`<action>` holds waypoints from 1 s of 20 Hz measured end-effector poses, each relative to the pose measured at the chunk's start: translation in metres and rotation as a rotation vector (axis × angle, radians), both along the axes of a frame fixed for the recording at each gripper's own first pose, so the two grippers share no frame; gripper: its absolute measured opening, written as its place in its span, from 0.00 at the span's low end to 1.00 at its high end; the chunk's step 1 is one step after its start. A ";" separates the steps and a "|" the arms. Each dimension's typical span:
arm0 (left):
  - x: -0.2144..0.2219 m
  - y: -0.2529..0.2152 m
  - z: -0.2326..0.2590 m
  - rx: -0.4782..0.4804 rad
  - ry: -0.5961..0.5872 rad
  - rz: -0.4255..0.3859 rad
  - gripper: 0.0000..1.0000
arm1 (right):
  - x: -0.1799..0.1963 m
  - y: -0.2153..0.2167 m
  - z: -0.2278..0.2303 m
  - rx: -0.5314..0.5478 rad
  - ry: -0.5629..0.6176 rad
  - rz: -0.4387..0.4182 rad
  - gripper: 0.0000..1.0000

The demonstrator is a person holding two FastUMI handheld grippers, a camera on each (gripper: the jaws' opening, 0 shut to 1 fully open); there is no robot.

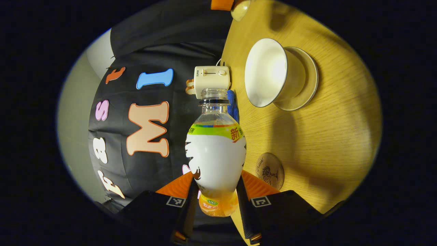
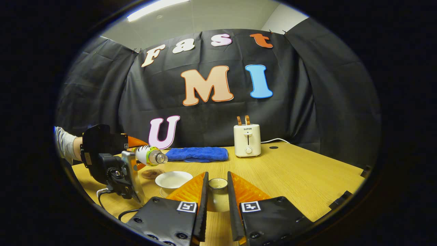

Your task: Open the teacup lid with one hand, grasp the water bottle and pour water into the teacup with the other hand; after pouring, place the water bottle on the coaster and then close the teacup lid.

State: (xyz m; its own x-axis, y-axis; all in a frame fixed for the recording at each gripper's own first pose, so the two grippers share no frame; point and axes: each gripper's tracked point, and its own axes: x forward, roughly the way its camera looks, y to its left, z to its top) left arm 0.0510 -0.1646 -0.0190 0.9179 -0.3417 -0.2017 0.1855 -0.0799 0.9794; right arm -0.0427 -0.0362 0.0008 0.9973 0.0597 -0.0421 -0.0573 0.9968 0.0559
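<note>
Left tool [image 1: 215, 200] is clamped low on the water bottle [image 1: 215, 157], tipped sideways, mouth at 12 o'clock near the open teacup [image 1: 269, 73]. Thin plastic, squeezes easily. Right tool [image 2: 217, 191] pinches the fragile, slick lid [image 2: 217, 183].

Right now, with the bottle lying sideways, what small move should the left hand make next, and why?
Probably tip the bottle a little further, mouth down. It lies about level in the left gripper, its open mouth near the cup, and no stream is visible.
</note>
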 end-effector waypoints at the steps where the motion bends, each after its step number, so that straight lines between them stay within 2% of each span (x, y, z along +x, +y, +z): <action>1: 0.001 0.000 0.000 0.019 -0.002 0.000 0.55 | -0.001 0.000 -0.001 -0.001 0.001 0.001 0.33; 9: 0.000 0.005 0.003 0.154 -0.028 -0.016 0.54 | -0.002 -0.005 -0.001 0.015 -0.005 -0.001 0.34; 20: -0.003 0.007 0.012 0.264 -0.077 -0.035 0.55 | -0.001 0.001 0.000 -0.009 -0.021 0.014 0.33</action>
State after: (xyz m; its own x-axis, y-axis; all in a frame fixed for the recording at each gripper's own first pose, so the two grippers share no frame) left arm 0.0476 -0.1576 -0.0067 0.9226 -0.3181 -0.2183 0.1043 -0.3392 0.9349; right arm -0.0442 -0.0357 0.0005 0.9971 0.0736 -0.0215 -0.0726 0.9963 0.0457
